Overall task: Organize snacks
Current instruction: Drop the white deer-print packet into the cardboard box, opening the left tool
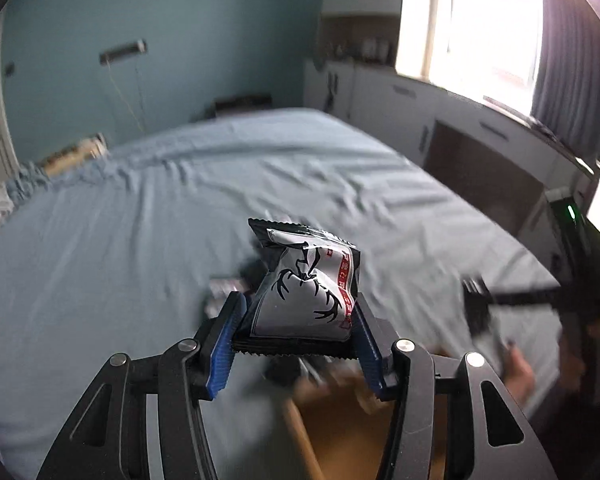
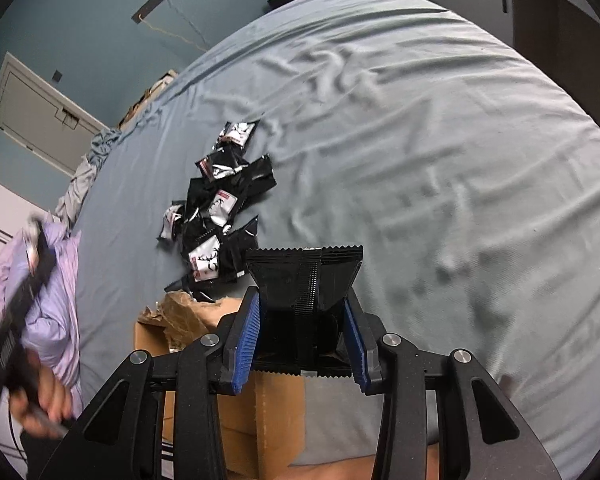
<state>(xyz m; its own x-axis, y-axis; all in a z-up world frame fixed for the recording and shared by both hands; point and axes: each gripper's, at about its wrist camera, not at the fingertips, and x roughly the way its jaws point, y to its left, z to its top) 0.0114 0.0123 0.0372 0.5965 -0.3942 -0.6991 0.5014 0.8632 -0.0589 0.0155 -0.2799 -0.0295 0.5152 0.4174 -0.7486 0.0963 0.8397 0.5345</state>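
My left gripper [image 1: 298,312] is shut on a black-and-white snack packet with an antler print [image 1: 304,284], held above the bed. My right gripper [image 2: 302,308] is shut on a black snack packet [image 2: 304,276], back side showing, held above a cardboard box [image 2: 236,392]. A pile of several black-and-white snack packets [image 2: 216,216] lies on the blue-grey bed sheet [image 2: 420,140] beyond the box. The box also shows blurred under my left gripper [image 1: 340,432]. The right gripper appears blurred at the right of the left wrist view [image 1: 484,304].
A lilac cloth bundle [image 2: 48,300] lies at the bed's left edge. White cabinets [image 1: 400,100] and a bright window [image 1: 484,20] stand beyond the bed on the right. A blue wall with a white door [image 2: 32,120] is behind.
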